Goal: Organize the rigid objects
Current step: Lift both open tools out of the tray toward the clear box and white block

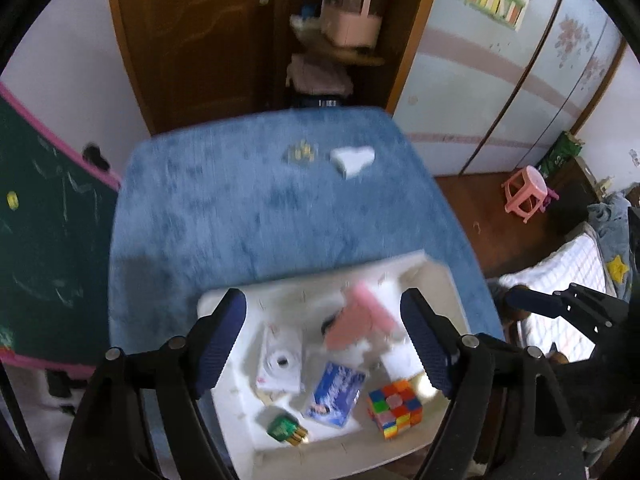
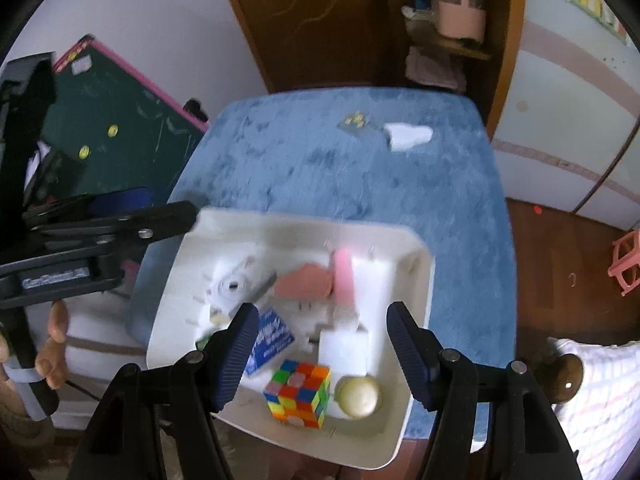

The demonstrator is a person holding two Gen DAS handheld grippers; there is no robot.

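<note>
A white tray (image 1: 440, 276) sits at the near edge of the blue table (image 1: 260, 200). Inside it lie a colour cube (image 1: 394, 406), a blue box (image 1: 336, 394), a white toy camera (image 1: 280, 360), a green battery pack (image 1: 286, 428) and a pink piece (image 1: 360, 320). My left gripper (image 1: 324, 304) hangs open above the tray, holding nothing. My right gripper (image 2: 323, 314) is open too, over the cube (image 2: 298, 394) and a cream round thing (image 2: 358, 396). At the far edge of the table lie a white heart-shaped piece (image 2: 408, 134) and a small yellow-dotted pack (image 2: 354, 122).
A green chalkboard (image 1: 48, 220) leans left of the table. A wooden door (image 1: 192, 40) and a shelf with a pink container (image 1: 352, 20) stand behind it. A pink stool (image 1: 524, 192) is on the floor at right, near a bed (image 1: 560, 300). A person's hand (image 2: 52, 344) grips a handle.
</note>
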